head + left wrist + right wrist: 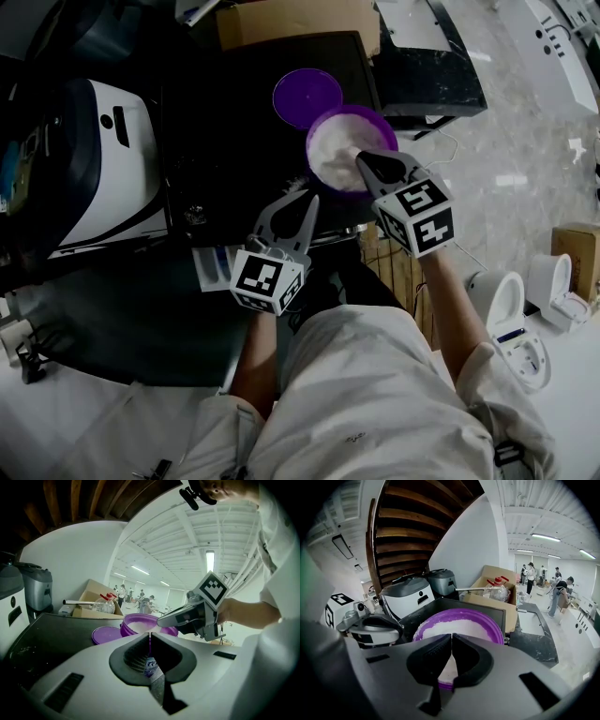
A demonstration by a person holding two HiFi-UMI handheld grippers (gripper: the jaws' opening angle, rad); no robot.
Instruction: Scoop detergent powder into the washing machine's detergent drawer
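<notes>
A purple tub (342,145) of white detergent powder stands on the black machine top (234,141), with its purple lid (307,97) lying flat just behind it. My right gripper (361,157) hangs over the tub's near rim, shut, with nothing seen between its fingers; in the right gripper view its tips (452,635) meet above the powder (459,627). My left gripper (312,199) sits lower left of the tub, shut on a thin purple piece (150,644) that looks like a scoop handle. A white and blue part (212,267) juts out below the top's front edge.
A white appliance (103,159) stands left of the black top, and a cardboard box (295,19) behind it. A dark counter (427,66) is at the back right. White toilets (511,309) sit on the floor to the right. My legs fill the foreground.
</notes>
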